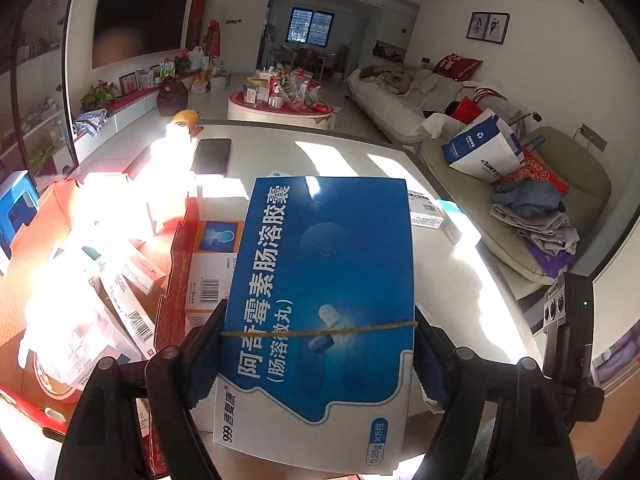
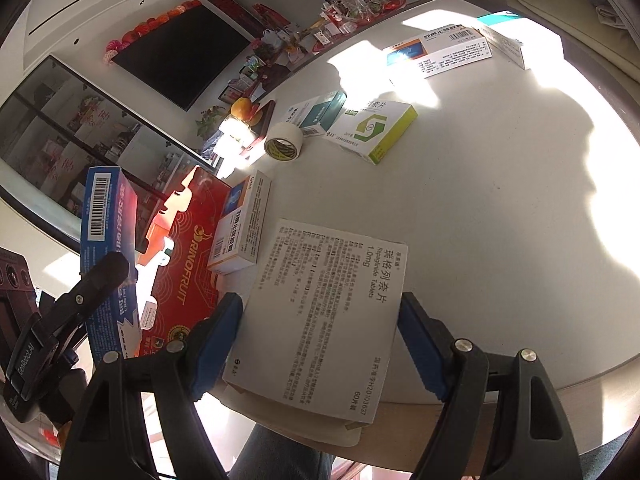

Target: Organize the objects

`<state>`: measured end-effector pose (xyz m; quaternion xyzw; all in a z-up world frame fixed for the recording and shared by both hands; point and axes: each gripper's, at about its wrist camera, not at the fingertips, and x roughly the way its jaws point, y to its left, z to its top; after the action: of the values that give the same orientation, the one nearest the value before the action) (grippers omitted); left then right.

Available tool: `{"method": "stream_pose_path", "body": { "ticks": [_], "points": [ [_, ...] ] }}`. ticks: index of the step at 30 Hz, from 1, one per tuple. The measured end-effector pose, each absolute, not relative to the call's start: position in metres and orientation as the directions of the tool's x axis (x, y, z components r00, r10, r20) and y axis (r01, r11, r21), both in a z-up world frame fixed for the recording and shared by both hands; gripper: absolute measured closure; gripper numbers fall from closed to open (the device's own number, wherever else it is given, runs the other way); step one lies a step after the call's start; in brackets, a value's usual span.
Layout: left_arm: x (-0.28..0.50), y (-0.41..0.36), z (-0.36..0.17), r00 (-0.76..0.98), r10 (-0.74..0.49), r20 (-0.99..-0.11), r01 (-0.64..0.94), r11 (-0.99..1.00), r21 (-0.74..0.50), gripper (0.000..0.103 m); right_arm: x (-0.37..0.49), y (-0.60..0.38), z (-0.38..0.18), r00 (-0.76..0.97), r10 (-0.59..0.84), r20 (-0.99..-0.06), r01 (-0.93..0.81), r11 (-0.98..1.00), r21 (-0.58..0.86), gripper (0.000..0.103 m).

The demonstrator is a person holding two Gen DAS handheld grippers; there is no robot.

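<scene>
Blue medicine box [image 1: 320, 300] clamped between left gripper [image 1: 320, 344] fingers — crosswise, aloft.

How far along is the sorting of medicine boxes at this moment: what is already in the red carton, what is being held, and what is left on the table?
Done: several boxes already lie in the red carton. In hand: the left gripper holds a blue medicine box; the right gripper holds a white Repaglinide box. Left: the green-and-white box, teal box, tape roll and far boxes remain on the table.

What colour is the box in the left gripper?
Blue and white box, clearest in the left wrist view.
</scene>
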<state>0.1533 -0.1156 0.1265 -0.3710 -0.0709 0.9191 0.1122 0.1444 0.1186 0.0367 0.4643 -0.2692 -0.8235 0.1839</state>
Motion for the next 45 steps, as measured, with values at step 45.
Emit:
{"method": "stream_pose_path", "body": {
  "ticks": [45],
  "points": [
    [0.179, -0.137, 0.11, -0.693, 0.318, -0.647, -0.149, -0.941, -0.303, 0.018, 0.16, 0.088, 0.036, -0.441, -0.539, -0.717, 0.069, -0.817, 0.572, 0.025]
  ]
}}
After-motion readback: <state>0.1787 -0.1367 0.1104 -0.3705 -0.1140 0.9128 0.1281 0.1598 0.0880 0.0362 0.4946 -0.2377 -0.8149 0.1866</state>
